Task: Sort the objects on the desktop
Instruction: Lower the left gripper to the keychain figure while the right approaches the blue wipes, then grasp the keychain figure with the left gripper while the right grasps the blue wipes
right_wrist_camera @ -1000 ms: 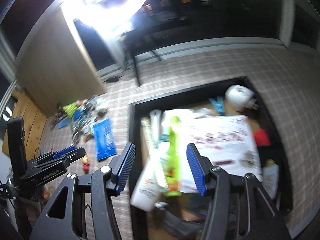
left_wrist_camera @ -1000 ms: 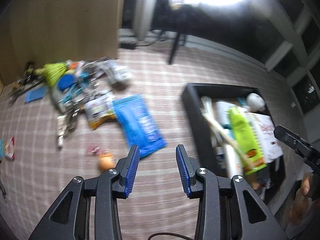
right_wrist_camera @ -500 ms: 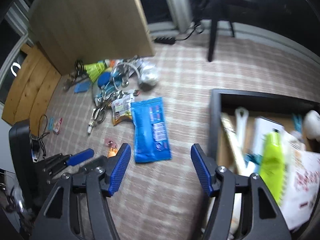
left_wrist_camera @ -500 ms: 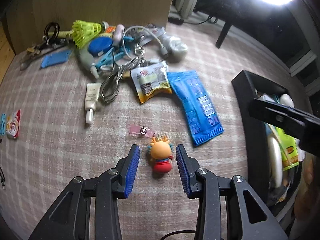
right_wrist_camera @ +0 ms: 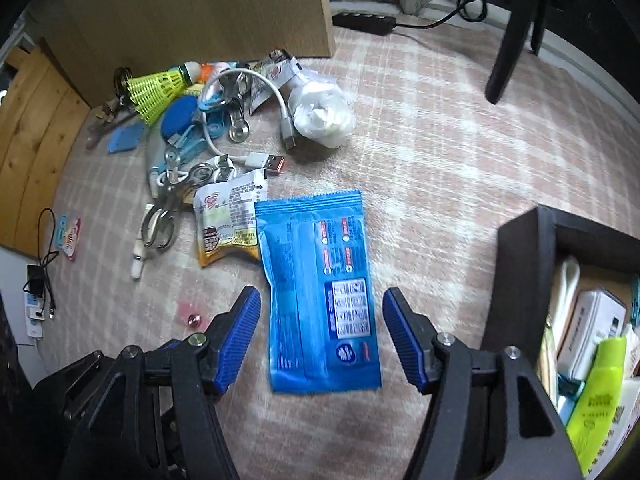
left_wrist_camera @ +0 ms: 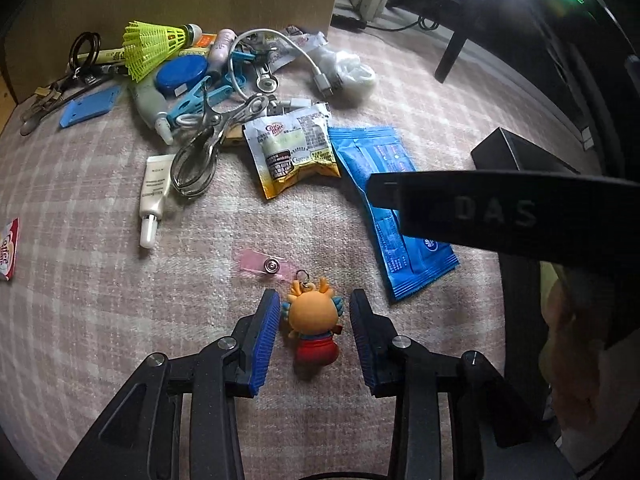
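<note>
An orange cartoon keychain figure (left_wrist_camera: 314, 330) with a pink tag (left_wrist_camera: 262, 266) lies on the checked cloth between the fingers of my open left gripper (left_wrist_camera: 314, 338); the pads are apart from it. My open right gripper (right_wrist_camera: 320, 338) straddles the near end of a flat blue packet (right_wrist_camera: 320, 292), which also shows in the left wrist view (left_wrist_camera: 390, 208). The right gripper's black finger (left_wrist_camera: 500, 208) crosses the left wrist view. A black box (right_wrist_camera: 520, 264) at right holds several sorted items.
A pile lies at the back left: a yellow shuttlecock (left_wrist_camera: 150, 48), blue round case (left_wrist_camera: 182, 76), metal tongs (left_wrist_camera: 204, 152), white tube (left_wrist_camera: 154, 196), yellow-white sachet (left_wrist_camera: 292, 148), USB cable (right_wrist_camera: 256, 156) and white wrapped ball (right_wrist_camera: 322, 118). A wooden panel (right_wrist_camera: 224, 4) stands behind.
Both grippers moved from the black box toward the loose items and lower. The left now frames the keychain figure closely; the right now frames the blue packet.
</note>
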